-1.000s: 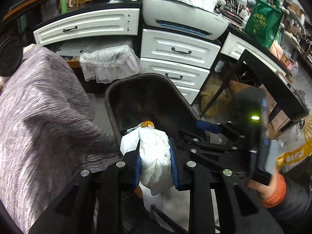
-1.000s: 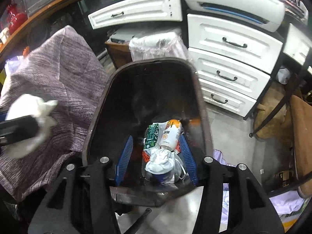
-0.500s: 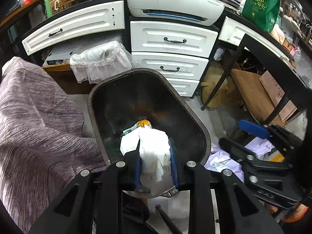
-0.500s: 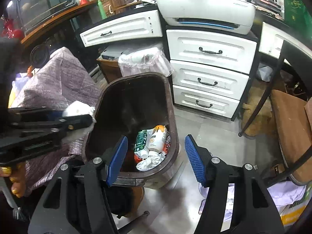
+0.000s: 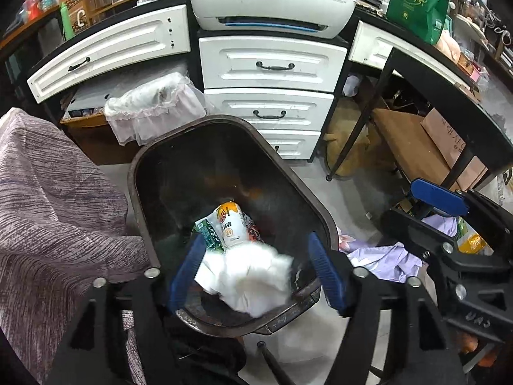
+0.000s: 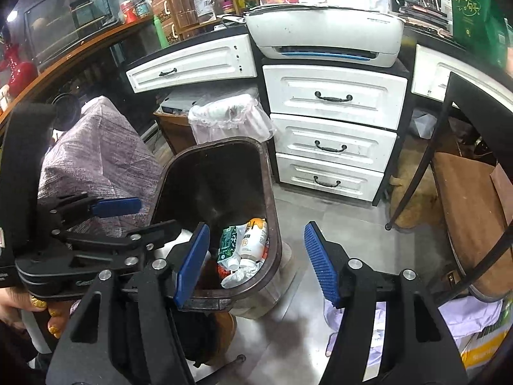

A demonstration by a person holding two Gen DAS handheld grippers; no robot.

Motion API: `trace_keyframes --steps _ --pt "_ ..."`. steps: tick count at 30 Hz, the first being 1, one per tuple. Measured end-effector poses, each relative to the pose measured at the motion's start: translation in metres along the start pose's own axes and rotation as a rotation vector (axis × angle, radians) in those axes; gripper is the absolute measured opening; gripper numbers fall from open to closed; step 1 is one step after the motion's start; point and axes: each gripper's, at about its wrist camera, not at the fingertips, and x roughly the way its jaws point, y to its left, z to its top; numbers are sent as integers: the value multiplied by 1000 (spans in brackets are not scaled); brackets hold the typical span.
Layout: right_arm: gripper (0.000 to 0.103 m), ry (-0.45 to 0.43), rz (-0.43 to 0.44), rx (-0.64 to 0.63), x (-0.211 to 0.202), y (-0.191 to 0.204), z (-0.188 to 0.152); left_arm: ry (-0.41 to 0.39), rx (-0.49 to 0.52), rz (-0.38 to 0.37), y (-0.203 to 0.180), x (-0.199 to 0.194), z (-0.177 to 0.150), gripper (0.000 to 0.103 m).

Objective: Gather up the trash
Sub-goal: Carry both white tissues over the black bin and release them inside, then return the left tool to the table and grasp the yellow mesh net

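In the left wrist view, the left gripper (image 5: pixel 255 271) sits low in the centre of the frame above the near rim of the dark bin (image 5: pixel 154 211). Its jaws have just been opening and now stand wide. A blurred white tissue wad (image 5: pixel 247 276) lies between the blue pads (image 5: pixel 186 269) without being pressed by either one, over the bin's mouth. Deeper in the bin, near the middle of the frame, are a white-and-orange bottle (image 5: pixel 231 226) and a green carton (image 5: pixel 207 232).

In the right wrist view, the right gripper (image 6: pixel 256 264) takes the lower centre, its jaws spread apart with nothing held between them. Its left pad is over the bin's lower rim, and its right pad is over the grey floor (image 6: pixel 333 224) just right of the bin. At the lower right of the frame, pale purple cloth (image 6: pixel 465 317) lies on the floor. White drawers (image 6: pixel 333 147) stand behind the bin in the upper centre.
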Motion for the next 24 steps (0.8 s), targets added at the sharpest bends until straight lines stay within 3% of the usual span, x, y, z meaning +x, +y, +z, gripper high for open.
trace_keyframes --steps 6,8,14,19,24 --pt "64 -6 13 2 -3 4 3 -47 -22 7 7 -23 -5 79" --pt "73 -12 20 9 -5 5 3 -67 -24 17 9 -31 -8 82" --pt "74 -20 39 11 -9 11 9 -107 -56 9 20 -65 -15 86" --pt "74 -28 66 1 -14 21 17 -174 -90 -15 32 -100 -18 97" --pt "74 -30 99 -33 -16 39 27 -222 -108 5 47 -130 -23 97"
